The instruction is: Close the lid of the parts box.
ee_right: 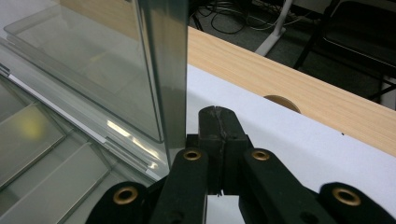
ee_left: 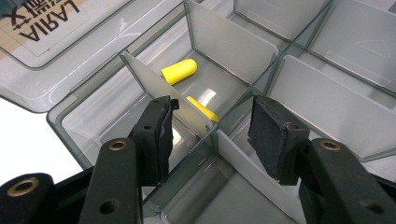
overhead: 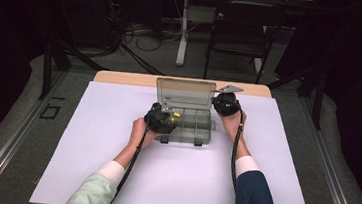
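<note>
A clear grey compartment box (overhead: 201, 134) lies on the white sheet with its lid (overhead: 185, 92) standing upright. In a compartment at its left lie two yellow earplugs: one (ee_left: 179, 71) in full sight, the other (ee_left: 202, 108) partly behind a divider (ee_left: 163, 95). My left gripper (ee_left: 215, 135) hovers over that corner, open, its pads (ee_left: 156, 135) straddling the divider without touching the earplugs. In the high view the left gripper (overhead: 169, 117) sits at the box's left front. My right gripper (ee_right: 218, 122) is shut on nothing, right beside the lid's right edge (ee_right: 170, 70); from above, the right gripper (overhead: 219, 100) is at the box's back right corner.
The white sheet (overhead: 114, 151) covers a wooden table (overhead: 121, 77); a round hole (ee_right: 281, 101) shows in the wood behind the box. Beyond the table stand a dark chair (overhead: 238, 32) and a white table leg (overhead: 182, 32), with cables on the floor.
</note>
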### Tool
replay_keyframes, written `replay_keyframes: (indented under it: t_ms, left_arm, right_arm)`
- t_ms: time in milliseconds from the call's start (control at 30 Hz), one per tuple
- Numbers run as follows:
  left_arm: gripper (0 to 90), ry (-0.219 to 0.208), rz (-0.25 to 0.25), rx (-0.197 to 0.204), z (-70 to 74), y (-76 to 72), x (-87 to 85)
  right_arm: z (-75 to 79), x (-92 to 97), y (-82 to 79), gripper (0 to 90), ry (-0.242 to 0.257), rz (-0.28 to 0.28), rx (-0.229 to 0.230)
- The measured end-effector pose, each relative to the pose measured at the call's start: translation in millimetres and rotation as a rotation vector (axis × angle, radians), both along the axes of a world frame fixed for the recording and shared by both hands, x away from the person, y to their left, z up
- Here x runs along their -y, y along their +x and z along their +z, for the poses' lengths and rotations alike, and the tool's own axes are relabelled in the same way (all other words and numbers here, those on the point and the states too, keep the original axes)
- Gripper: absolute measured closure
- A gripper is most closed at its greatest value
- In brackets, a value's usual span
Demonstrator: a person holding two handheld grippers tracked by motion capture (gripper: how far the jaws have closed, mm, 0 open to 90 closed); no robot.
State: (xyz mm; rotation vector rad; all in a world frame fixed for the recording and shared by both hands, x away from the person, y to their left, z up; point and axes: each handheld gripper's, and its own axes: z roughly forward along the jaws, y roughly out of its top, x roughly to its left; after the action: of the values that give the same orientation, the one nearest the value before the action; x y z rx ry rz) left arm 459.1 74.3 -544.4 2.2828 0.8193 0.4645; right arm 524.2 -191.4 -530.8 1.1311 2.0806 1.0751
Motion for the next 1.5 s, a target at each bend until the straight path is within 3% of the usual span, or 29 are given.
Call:
replay_keyframes:
  t_ms: [133, 333, 533, 667, 767, 800, 833, 867, 933, 1100, 1200, 1500]
  left_arm:
    - [44.1, -0.008, 0.001, 0.017, 1.5, -0.7, 0.3]
    - [11.9, -0.050, 0.019, 0.074, 17.9, -7.6, -4.3]
    - [0.8, -0.064, 0.075, 0.165, 43.9, -9.4, -21.3]
    - [0.0, -0.061, 0.138, 0.205, 62.9, -1.5, -35.2]
    - [6.2, -0.051, 0.174, 0.224, 74.0, 7.0, -41.9]
    - [17.0, -0.036, 0.185, 0.230, 76.9, 9.3, -42.9]
    - [27.4, -0.034, 0.184, 0.230, 78.9, 11.3, -43.5]
    - [28.3, -0.032, 0.182, 0.236, 80.8, 12.4, -44.2]
    - [41.2, -0.041, 0.171, 0.257, 83.5, 12.1, -44.6]
    - [57.7, -0.042, 0.122, 0.268, 86.0, 9.8, -42.6]
    - [64.8, -0.044, 0.108, 0.267, 86.4, 8.2, -41.4]
    - [69.0, -0.041, 0.077, 0.262, 85.8, 5.0, -45.6]
  right_arm:
    - [0.6, 0.3, -1.0, 90.0, 0.004, 0.009, 0.003]
    - [0.5, 0.3, -2.5, 90.0, 0.007, 0.011, 0.007]
    - [0.1, 0.8, -4.2, 90.0, 0.010, 0.014, 0.011]
    - [-0.3, 0.9, -5.2, 90.0, 0.012, 0.016, 0.013]
    - [-0.1, 0.9, -6.1, 90.0, 0.008, 0.020, 0.017]
    - [0.0, 1.0, -6.2, 90.0, 0.009, 0.020, 0.017]
    - [0.0, 1.2, -6.5, 90.0, 0.009, 0.021, 0.017]
    - [-0.1, 1.2, -7.0, 90.0, 0.010, 0.020, 0.016]
    - [-0.1, 1.4, -7.6, 90.0, 0.010, 0.023, 0.018]
    - [-0.4, 1.6, -9.0, 90.0, 0.003, 0.029, 0.022]
    - [0.6, 2.4, -10.0, 89.6, -0.003, 0.026, 0.015]
    - [14.3, 12.8, -24.9, 84.4, -0.008, 0.037, 0.007]
